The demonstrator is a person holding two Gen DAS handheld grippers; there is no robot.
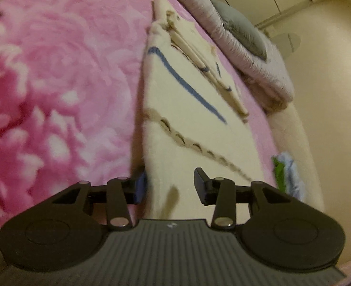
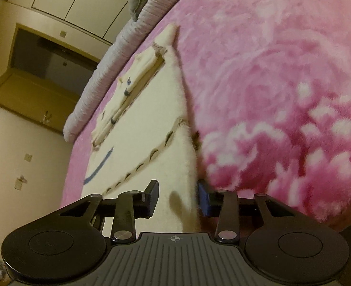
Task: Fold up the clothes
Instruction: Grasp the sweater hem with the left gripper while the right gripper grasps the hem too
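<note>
1. On a bed spread with a pink rose-patterned blanket point(image 1: 56, 76), the left gripper point(image 1: 168, 187) stands with its jaws parted about halfway, the near edge of a cream fleece garment point(image 1: 194, 124) lying between them; the blue left pad sits just at the garment's folded edge, the right pad over its top face, and no cloth is pinched.

2. In the right wrist view, the right gripper point(image 2: 179, 196) is likewise open to a middling width astride the same near hem of the cream fleece garment point(image 2: 151, 124), one pad over the cloth, the other at its edge beside the pink rose-patterned blanket point(image 2: 282, 71). It holds nothing.

3. Beyond the jaws, the garment lies flat and long, already narrowed to a strip, crossed by a tan stitched band point(image 1: 194, 145) and a blue stripe point(image 1: 187, 85), with its button placket point(image 1: 199, 57) at the far end.

4. Farther off, a lilac folded quilt point(image 1: 242, 54) and a grey pillow point(image 1: 242, 26) lie along the bed's edge, with cupboards point(image 2: 63, 2) behind.

5. Judged from this, the lengthwise fold looks done and the crosswise fold is in hand: the next move calls for both grippers to close on the near hem together, lift it evenly and carry it toward the collar end, keeping the edges square.
</note>
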